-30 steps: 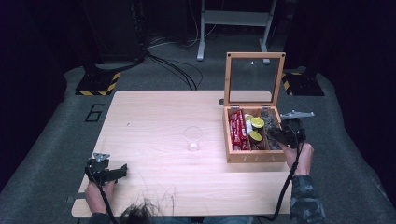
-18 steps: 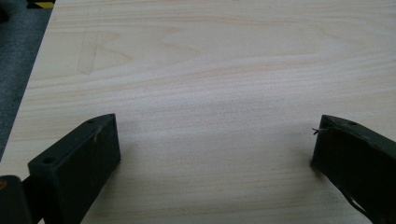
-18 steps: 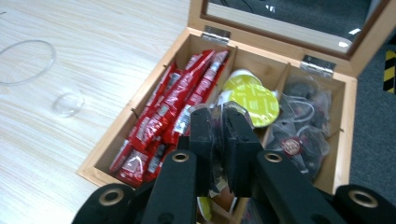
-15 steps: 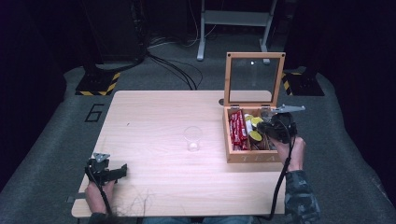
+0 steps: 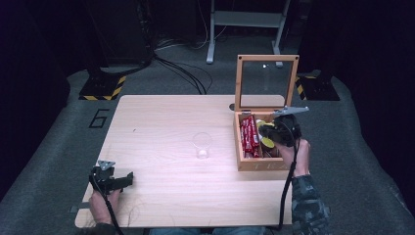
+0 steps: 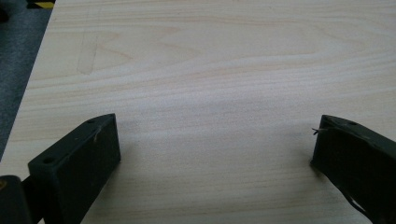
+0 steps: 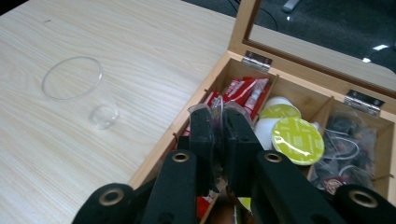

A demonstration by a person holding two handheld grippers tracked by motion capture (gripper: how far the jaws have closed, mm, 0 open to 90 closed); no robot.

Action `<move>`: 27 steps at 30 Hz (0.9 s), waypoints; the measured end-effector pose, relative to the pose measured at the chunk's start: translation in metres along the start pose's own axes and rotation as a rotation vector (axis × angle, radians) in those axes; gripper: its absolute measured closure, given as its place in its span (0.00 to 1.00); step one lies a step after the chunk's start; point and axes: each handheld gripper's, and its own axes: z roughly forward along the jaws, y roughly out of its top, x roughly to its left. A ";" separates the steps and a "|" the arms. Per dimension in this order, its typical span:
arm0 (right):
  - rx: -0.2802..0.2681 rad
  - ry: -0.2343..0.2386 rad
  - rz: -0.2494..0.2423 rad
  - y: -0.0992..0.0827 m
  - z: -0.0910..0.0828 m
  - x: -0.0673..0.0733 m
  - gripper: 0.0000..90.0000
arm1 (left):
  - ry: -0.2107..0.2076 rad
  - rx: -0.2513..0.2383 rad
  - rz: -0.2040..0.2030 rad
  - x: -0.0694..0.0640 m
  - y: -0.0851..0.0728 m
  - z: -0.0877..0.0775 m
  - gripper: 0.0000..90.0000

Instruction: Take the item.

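Right gripper (image 7: pixel 217 122) now farther left over wooden box (image 5: pixel 241 155), jaws pinching clear packet (image 7: pixel 218 106).

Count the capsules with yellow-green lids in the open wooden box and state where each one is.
2. One capsule lies in the box's middle compartment, nearest the right gripper; another lies just behind it. More may be hidden beneath.

You can read a large dark "6" (image 5: pixel 99 118) on the grey floor mat just left of the surface. The wooden box's front wall (image 5: pixel 264 165) carries faint capital letters that look like "TEA". The print on the red packets (image 7: pixel 243 88) is too small to read.
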 end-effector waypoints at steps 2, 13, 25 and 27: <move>-0.001 0.010 -0.015 0.002 0.001 0.002 0.92 | 0.000 0.000 0.000 0.000 0.000 0.000 0.01; -0.009 0.054 -0.043 0.015 0.010 0.018 0.92 | 0.000 0.000 0.000 0.000 0.000 0.000 0.01; -0.008 0.096 -0.081 0.029 0.021 0.035 0.92 | 0.000 0.000 0.000 0.000 0.000 0.000 0.01; -0.008 0.107 -0.091 0.033 0.024 0.040 0.92 | 0.000 0.000 0.000 0.000 0.000 0.000 0.01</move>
